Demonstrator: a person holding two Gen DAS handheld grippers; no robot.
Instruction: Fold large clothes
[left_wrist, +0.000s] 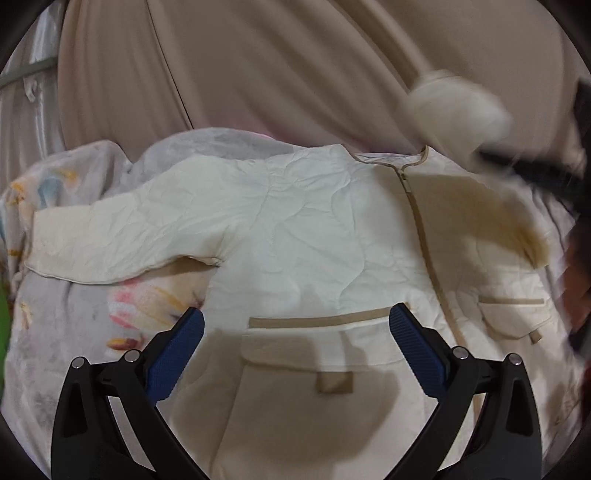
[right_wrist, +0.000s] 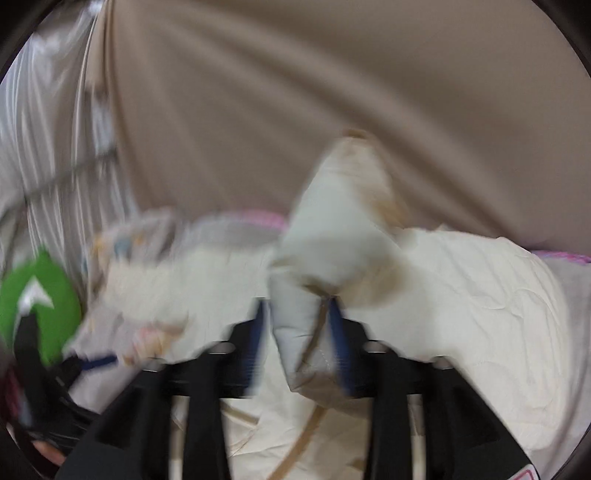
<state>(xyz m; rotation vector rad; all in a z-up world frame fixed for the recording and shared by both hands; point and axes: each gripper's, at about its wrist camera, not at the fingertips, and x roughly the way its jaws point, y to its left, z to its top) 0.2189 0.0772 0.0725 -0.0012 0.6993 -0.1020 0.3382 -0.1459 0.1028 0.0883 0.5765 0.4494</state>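
- Behind everything you have a beige pleated curtain (left_wrist: 258, 74), and below it a bed covered with a grey fleece blanket printed with pastel feathers (left_wrist: 74, 302); that bed is your working surface.
- Spread front-up across the blanket lies the cream quilted jacket with tan zip and tan pocket trim (left_wrist: 314, 229). Its body is flat and zipped, and one sleeve (left_wrist: 110, 236) stretches out straight to the picture-left in the left wrist view.
- The jacket's other sleeve (right_wrist: 332, 240) is off the bed. In the right wrist view it rises as a blurred cream peak from between the blue pads, its cuff end (left_wrist: 454, 103) showing in the air at the upper right of the left wrist view.
- Your right hand-held gripper (right_wrist: 295, 332) has that sleeve between its jaws. They look part-way apart, and through the blur you cannot tell whether the pads are pressing the cloth.
- Your left hand-held gripper (left_wrist: 295, 321) stands wide open and empty, hovering over the jacket's lower front just above the tan-edged pocket flap (left_wrist: 321, 321).
- My reading is that you are on the first sleeve fold, bringing that sleeve in over the chest.
- Next, lay the sleeve flat across the front, keeping it inside the body's outline, then let go cleanly. Afterwards the outstretched sleeve calls for the same treatment from your left side.
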